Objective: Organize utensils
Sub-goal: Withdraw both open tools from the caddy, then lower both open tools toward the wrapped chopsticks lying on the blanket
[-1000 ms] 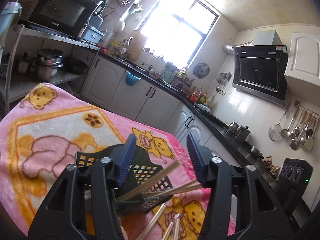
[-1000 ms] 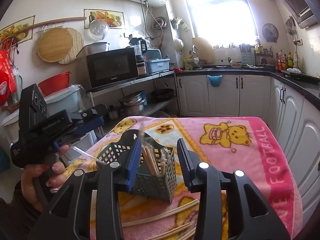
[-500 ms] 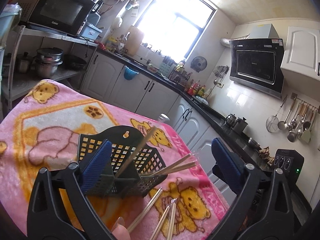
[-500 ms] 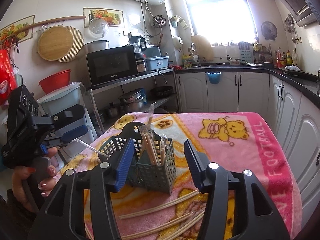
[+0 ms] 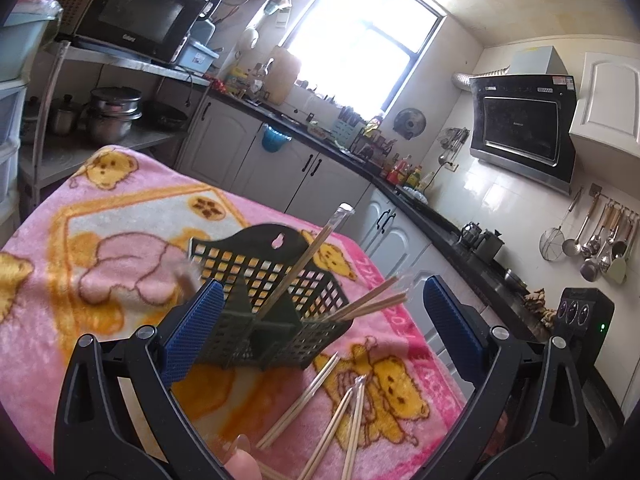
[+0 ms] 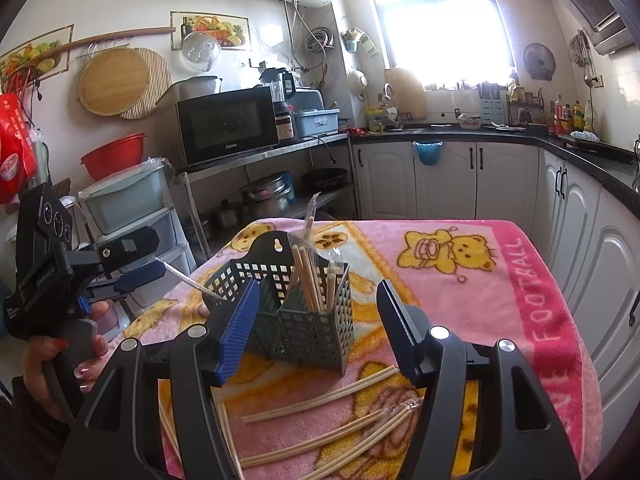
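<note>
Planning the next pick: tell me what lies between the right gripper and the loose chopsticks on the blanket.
Nothing: in the right wrist view, only bare pink blanket separates the open right gripper from the loose chopsticks; the basket stands farther back.

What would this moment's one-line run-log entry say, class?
left gripper: open, just widened | right gripper: opening, astride basket | loose chopsticks on blanket
</note>
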